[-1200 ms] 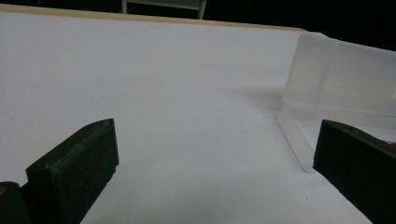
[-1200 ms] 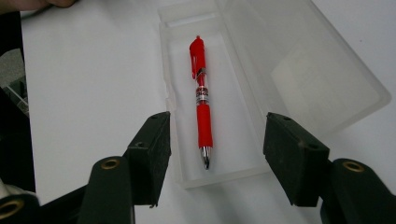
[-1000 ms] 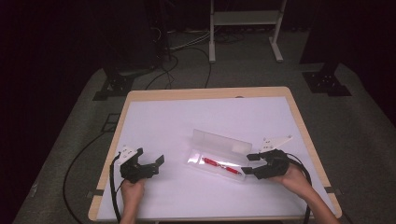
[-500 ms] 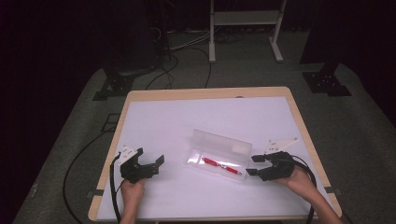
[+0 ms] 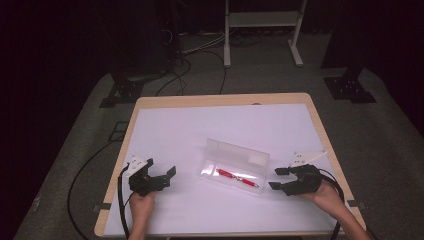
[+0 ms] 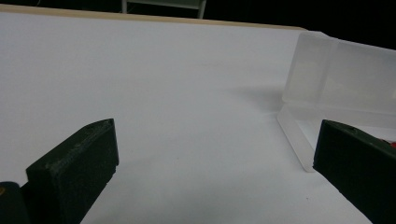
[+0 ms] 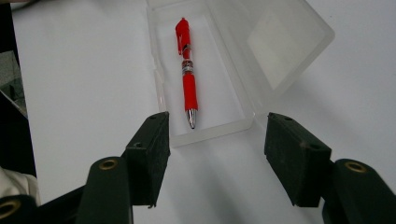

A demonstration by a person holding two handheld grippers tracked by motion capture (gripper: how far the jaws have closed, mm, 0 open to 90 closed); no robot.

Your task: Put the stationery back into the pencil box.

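1. High view: table w/ white worktop & light wood rim; clear plastic pen case lies near centre, a bit toward the near edge and right of the middle, lid up.
2. Red pen lies flat in the case's tray, along its length.
3. Left gripper, held in the person's left hand, sits nr the near-left corner, jaws spread, pointing right toward the case; well apart from it.
4. Right gripper, held in the right hand, sits nr the near-right corner, just beside the case's right end, not touching; jaws spread, nothing between them.
5. Right gripper view: gripper looks down the case's long axis; both black jaws stand wide, either side of the tray's near end, clear of the plastic. Pen has its metal tip toward the jaws, clip end away. Hinged lid leans open to the right of the tray.
6. Left gripper view: gripper low over the worktop, jaws wide w/ bare white surface between; case seen end-on at the right, lid upright, tray end just ahead of the right-hand jaw.
7. Floor around the table: dark mat w/ cables beyond the far edge.
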